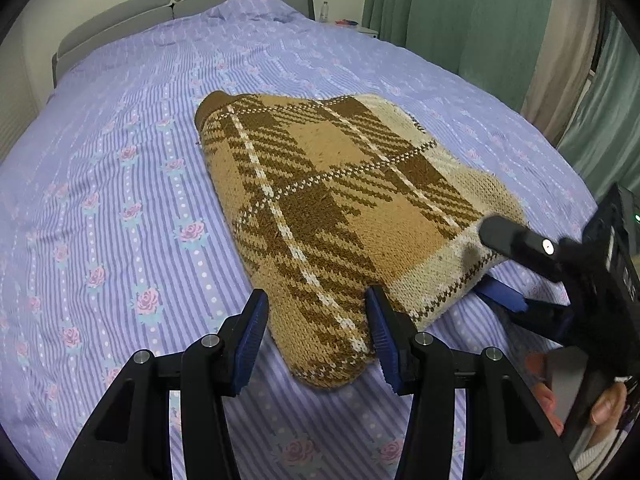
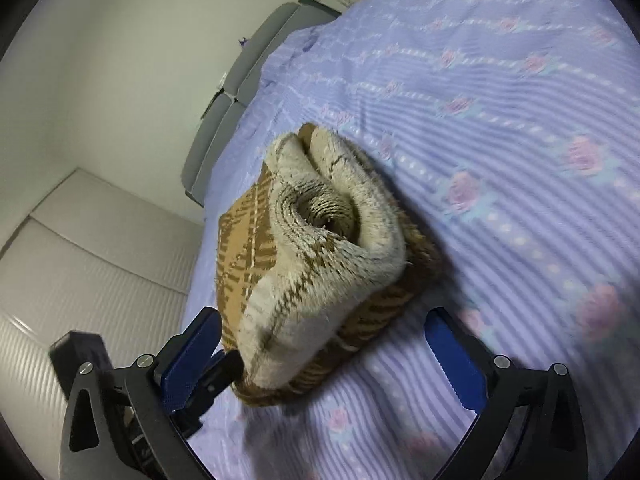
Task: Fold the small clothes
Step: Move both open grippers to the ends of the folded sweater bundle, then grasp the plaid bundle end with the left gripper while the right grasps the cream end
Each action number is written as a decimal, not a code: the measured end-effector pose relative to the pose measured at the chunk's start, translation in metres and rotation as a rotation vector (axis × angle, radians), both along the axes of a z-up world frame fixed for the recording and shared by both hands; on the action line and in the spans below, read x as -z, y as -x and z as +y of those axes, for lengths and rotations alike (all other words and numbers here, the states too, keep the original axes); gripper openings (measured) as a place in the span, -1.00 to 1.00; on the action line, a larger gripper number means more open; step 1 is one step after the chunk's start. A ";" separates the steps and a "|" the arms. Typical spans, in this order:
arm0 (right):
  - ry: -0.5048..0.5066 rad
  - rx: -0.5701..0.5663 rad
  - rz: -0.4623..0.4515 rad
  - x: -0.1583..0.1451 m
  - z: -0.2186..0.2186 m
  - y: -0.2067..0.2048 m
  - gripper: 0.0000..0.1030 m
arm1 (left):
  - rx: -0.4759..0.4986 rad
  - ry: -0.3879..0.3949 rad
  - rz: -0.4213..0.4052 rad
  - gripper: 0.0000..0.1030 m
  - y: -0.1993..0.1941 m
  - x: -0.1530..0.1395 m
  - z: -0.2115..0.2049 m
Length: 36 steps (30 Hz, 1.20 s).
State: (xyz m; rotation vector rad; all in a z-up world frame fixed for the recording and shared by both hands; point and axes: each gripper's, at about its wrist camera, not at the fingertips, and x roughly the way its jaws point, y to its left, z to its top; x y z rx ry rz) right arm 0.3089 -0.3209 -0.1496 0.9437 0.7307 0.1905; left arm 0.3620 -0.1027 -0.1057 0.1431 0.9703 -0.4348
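A: Slipping apart is the risk: the folded sweater [image 1: 320,208] on the bed [image 1: 120,200] could spring open, its thick layers released.

B: The left gripper [image 1: 316,336] angles down, jaws part-open astride its near corner; the right gripper [image 2: 320,364] gapes wide around the bundle's end.

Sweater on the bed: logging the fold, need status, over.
Left gripper jaws open, straddling the near corner of the sweater. Right gripper jaws wide open at its cream end. Sweater folded on bedspread. Nothing in the way.
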 end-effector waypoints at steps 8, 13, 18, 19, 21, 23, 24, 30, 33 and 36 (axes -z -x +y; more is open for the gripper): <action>-0.014 0.029 0.025 0.006 -0.001 -0.038 1.00 | 0.003 0.033 0.012 -0.04 -0.003 0.001 0.003; 0.009 0.073 0.071 0.008 0.000 -0.062 0.98 | 0.003 0.062 0.017 -0.04 -0.005 0.003 0.006; 0.086 0.103 0.113 0.005 0.003 -0.068 0.60 | 0.000 0.081 0.025 0.03 -0.008 0.003 0.010; 0.100 0.101 0.110 0.003 0.003 -0.063 0.56 | -0.003 0.086 0.026 0.07 -0.008 0.003 0.011; 0.119 0.099 0.115 0.001 0.003 -0.057 0.47 | 0.004 0.100 0.024 0.09 -0.009 -0.001 0.013; 0.118 0.106 0.118 0.000 0.001 -0.054 0.39 | 0.012 0.118 0.028 0.14 -0.010 -0.007 0.015; 0.119 0.107 0.118 0.000 0.000 -0.051 0.37 | 0.014 0.128 0.031 0.17 -0.011 -0.010 0.017; 0.159 0.111 0.101 -0.003 0.004 -0.039 0.34 | 0.028 0.194 0.027 0.30 -0.031 -0.021 0.031; 0.172 0.109 0.085 -0.002 0.006 -0.035 0.33 | 0.019 0.302 0.072 0.46 -0.052 -0.021 0.041; 0.167 0.107 0.074 0.000 0.005 -0.031 0.33 | 0.001 0.341 0.142 0.47 -0.078 -0.008 0.044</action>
